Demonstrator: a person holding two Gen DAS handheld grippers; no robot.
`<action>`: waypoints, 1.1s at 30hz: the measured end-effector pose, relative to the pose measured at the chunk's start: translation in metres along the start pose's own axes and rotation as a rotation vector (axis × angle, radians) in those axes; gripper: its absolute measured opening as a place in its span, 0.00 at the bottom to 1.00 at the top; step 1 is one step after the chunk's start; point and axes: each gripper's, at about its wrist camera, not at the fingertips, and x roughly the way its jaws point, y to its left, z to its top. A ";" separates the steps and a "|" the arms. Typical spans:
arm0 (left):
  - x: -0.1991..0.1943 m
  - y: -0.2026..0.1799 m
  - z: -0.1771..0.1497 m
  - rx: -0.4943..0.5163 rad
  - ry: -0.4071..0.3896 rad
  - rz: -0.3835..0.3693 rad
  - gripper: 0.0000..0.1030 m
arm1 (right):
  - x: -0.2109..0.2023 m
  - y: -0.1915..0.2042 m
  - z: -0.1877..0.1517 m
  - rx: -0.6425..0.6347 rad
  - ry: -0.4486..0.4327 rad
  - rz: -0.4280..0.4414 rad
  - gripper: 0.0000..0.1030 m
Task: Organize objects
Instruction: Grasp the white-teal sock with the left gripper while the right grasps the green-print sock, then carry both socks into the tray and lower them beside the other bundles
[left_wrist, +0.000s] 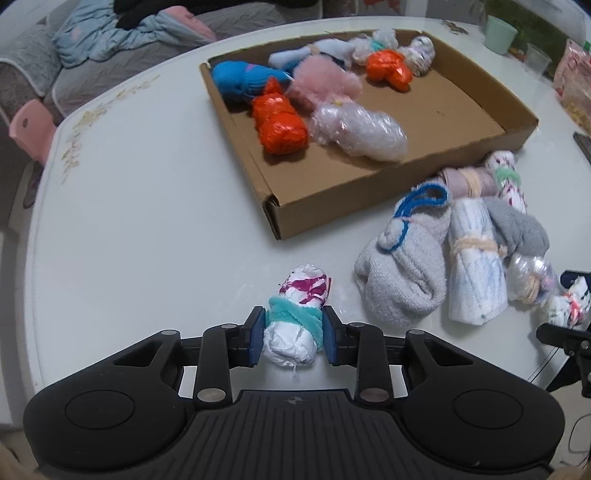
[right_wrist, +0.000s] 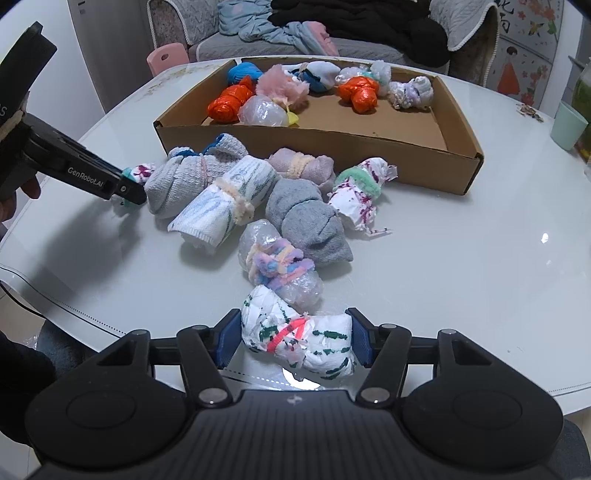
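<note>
1. White glossy table (left_wrist: 147, 221) with a sofa behind it; a shallow cardboard box (left_wrist: 332, 192) on the table holds several tied bundles.
2. Left gripper (left_wrist: 293, 336) pinches a white bundle with teal tie (left_wrist: 295, 317), resting on the table near the box's corner.
3. Right gripper (right_wrist: 293, 343) clamps a white bundle with green marks (right_wrist: 299, 339) at the table's near edge.
4. Loose bundles, including a grey sock roll (right_wrist: 306, 218), lie just beside the box.
</note>
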 end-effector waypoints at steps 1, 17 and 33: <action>-0.004 0.001 0.001 -0.010 -0.006 0.008 0.37 | -0.001 -0.001 0.000 0.002 -0.003 0.001 0.54; -0.024 0.000 0.014 -0.042 -0.079 -0.002 0.37 | -0.002 0.000 -0.005 -0.041 0.019 -0.020 0.73; -0.078 -0.042 0.082 0.114 -0.264 -0.097 0.37 | -0.049 -0.027 0.018 -0.012 -0.081 0.010 0.57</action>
